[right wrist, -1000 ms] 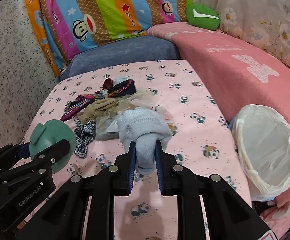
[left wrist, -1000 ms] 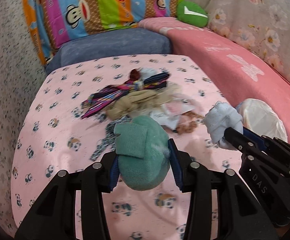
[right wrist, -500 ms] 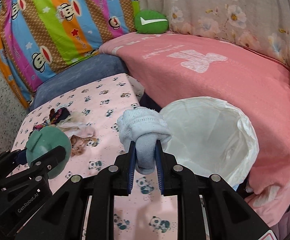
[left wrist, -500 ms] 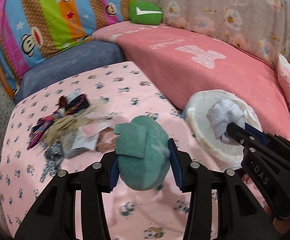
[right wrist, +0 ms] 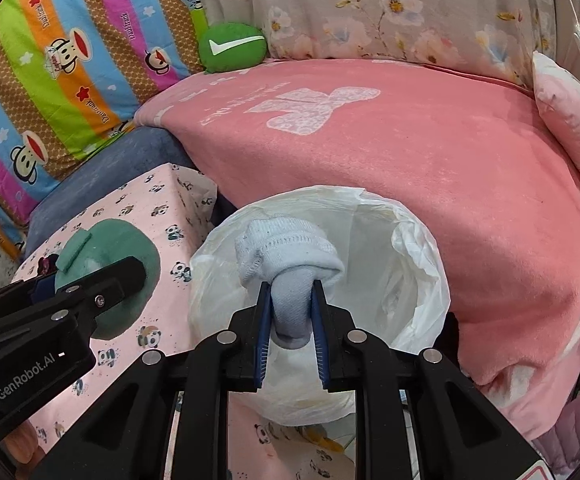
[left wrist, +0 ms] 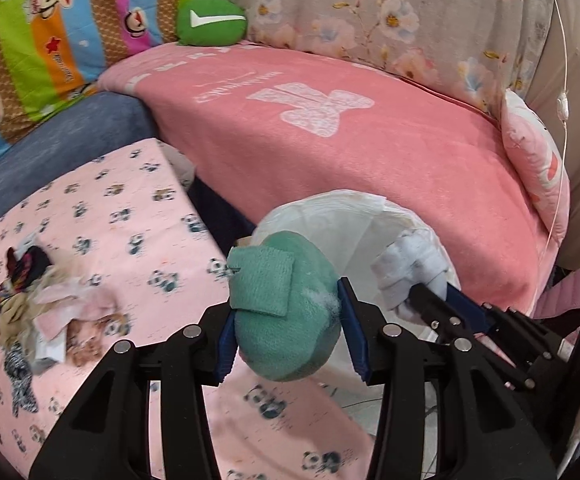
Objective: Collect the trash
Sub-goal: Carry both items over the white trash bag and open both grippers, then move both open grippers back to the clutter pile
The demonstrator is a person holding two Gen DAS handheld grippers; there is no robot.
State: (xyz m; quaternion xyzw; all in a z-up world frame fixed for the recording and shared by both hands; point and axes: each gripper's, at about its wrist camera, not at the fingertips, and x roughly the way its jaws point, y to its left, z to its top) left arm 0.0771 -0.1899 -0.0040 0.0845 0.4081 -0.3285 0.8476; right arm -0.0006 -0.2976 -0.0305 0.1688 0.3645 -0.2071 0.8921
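Two tongs each clamp trash — left (left wrist: 288,316) a green sponge ball (left wrist: 286,308), right (right wrist: 290,316) a rolled sock (right wrist: 286,256) — poised above the bag-lined bin (right wrist: 422,264) for dropping.

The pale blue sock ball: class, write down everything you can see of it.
The pale blue sock ball is soft ribbed knit, rolled into a bundle with a cuff folded over its top. The right tool pinches its narrower lower end between blue pads. It sits upright, held over the open mouth of the white bag-lined bin, touching nothing but the pads.
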